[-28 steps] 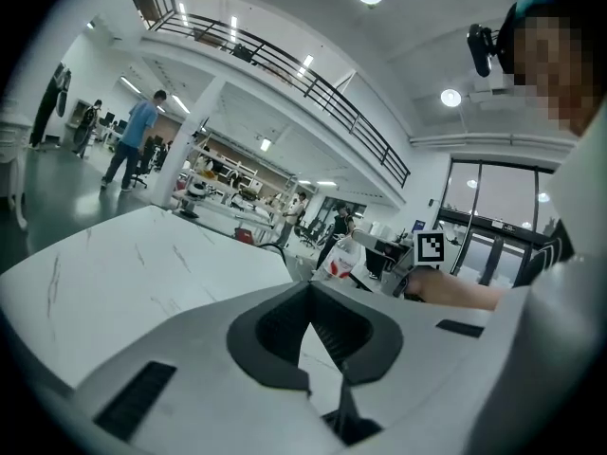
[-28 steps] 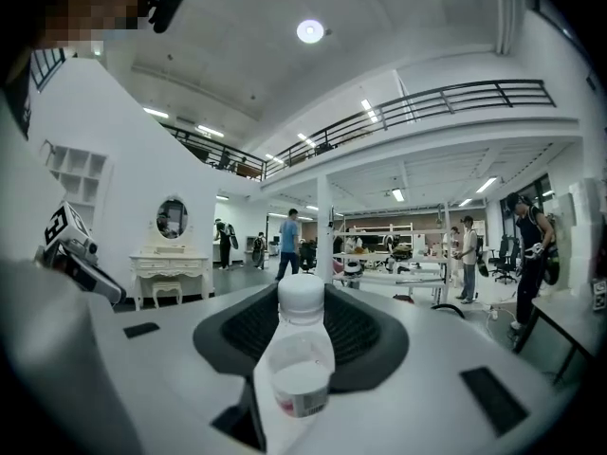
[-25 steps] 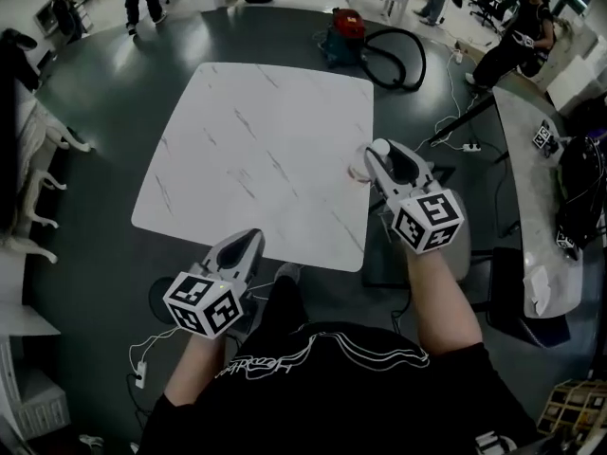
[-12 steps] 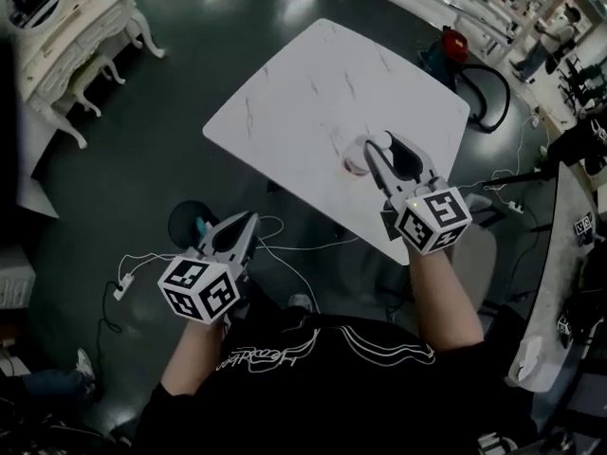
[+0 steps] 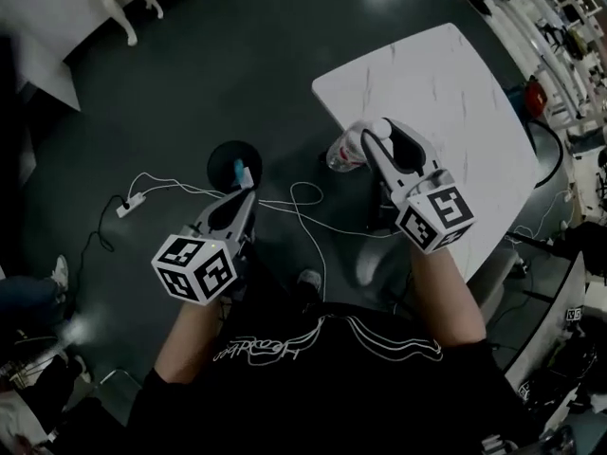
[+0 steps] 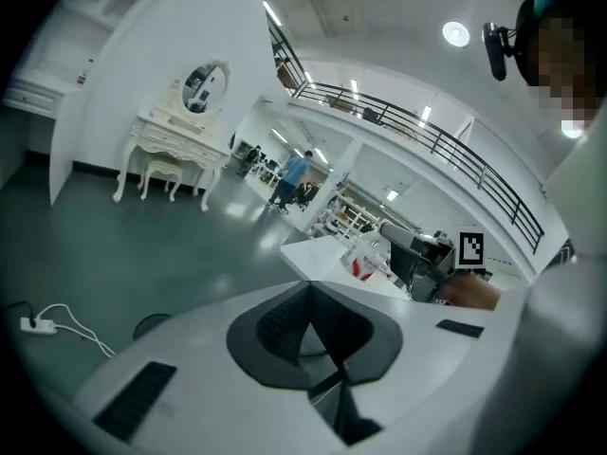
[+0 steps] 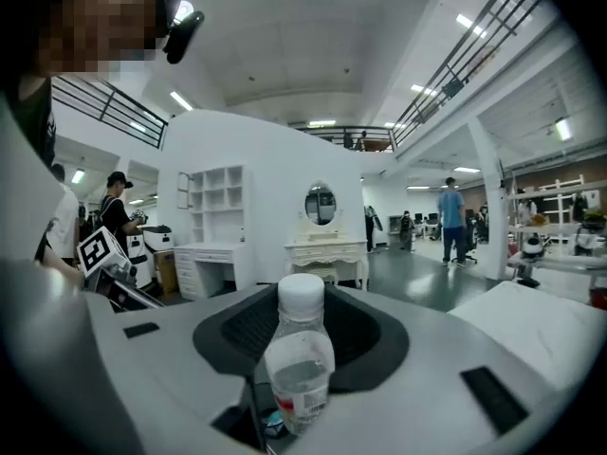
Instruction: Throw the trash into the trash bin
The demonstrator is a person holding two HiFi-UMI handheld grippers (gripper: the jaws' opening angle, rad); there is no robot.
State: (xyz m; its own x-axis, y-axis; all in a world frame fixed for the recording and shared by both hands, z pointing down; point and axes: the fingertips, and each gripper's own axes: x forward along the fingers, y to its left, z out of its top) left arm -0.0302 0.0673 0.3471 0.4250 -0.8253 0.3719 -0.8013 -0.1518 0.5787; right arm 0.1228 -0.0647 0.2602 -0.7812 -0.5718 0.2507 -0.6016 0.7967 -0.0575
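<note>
A clear plastic bottle [image 7: 300, 368] with a white cap and a red label is the trash. My right gripper [image 7: 296, 335] is shut on it, and it stands upright between the jaws. In the head view the bottle [image 5: 343, 150] hangs over the dark floor just off the near corner of the marble table [image 5: 446, 93], with the right gripper [image 5: 368, 142] behind it. A round black bin [image 5: 233, 165] sits on the floor to the left. My left gripper [image 5: 243, 199] is shut and empty, its tips just short of the bin. The left gripper [image 6: 306, 303] has nothing between its jaws.
White cables and a power strip [image 5: 126, 205] trail across the floor around the bin. A white dressing table [image 6: 171, 145] stands by the white wall, and people [image 6: 289, 178] stand far off in the hall. A shoe [image 5: 308, 281] shows below me.
The view has swung left. Both grippers moved left off the table and now hang over the floor; the right one carried the bottle along. The black bin has come into view.
</note>
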